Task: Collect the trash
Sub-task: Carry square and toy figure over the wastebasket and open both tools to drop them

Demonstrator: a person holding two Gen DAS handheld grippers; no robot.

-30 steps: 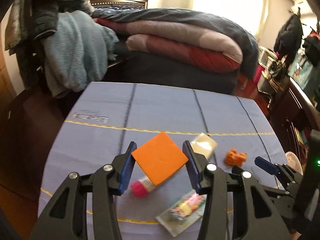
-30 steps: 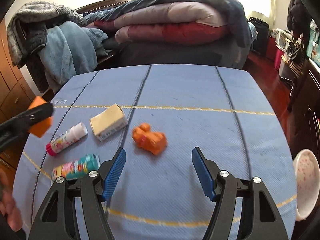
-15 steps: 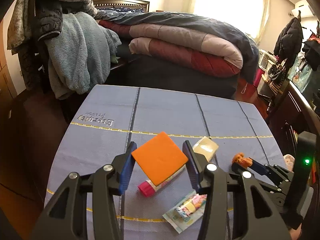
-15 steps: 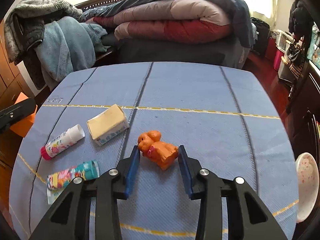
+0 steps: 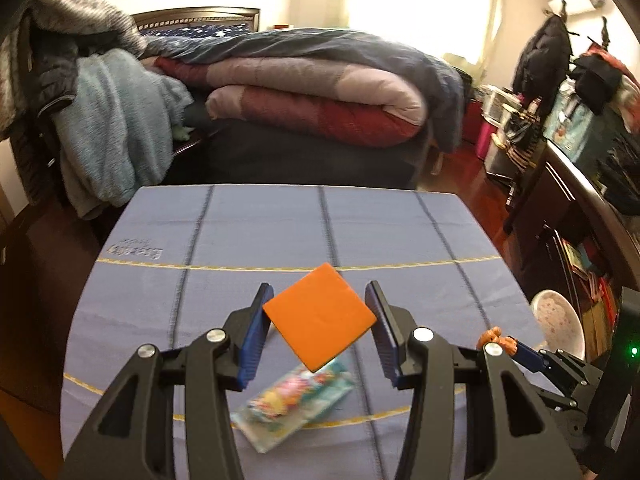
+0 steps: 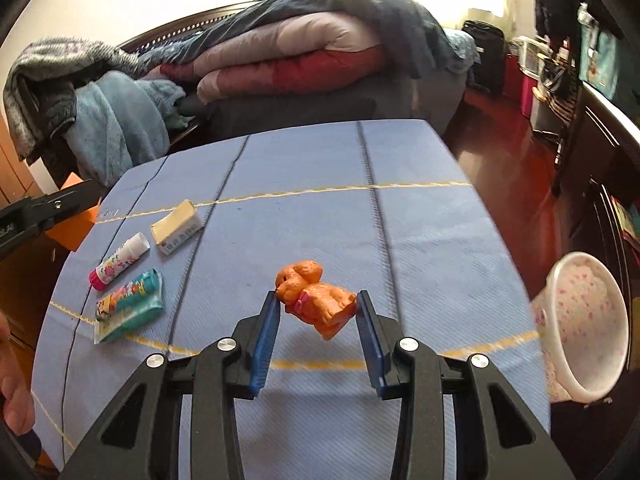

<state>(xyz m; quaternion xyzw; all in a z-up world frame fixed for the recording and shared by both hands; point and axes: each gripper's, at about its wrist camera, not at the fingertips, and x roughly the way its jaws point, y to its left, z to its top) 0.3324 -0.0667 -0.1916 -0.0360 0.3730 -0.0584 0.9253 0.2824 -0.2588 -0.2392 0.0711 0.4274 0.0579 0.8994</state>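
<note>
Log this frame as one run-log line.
left gripper: shut on flat orange square pad | right gripper: shut on orange plastic dog figure, lifted | white floral-print bin: right of table

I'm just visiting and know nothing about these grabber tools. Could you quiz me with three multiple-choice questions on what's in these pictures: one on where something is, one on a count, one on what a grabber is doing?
1. Where is the white floral bin?
A. On the bed
B. Beyond the right edge of the blue table
C. In the middle of the table

2. How many items lie loose on the table's left part?
A. One
B. Three
C. Five

3. What is the right gripper doing?
A. Clamping an orange toy dog
B. Standing open with nothing between its fingers
C. Holding a spoon

Answers: 1 B, the bin shows off the table's right side. 2 B, a glue stick, a cream box and a colourful packet lie there. 3 A, both blue pads press the dog, lifted off the cloth.
</note>
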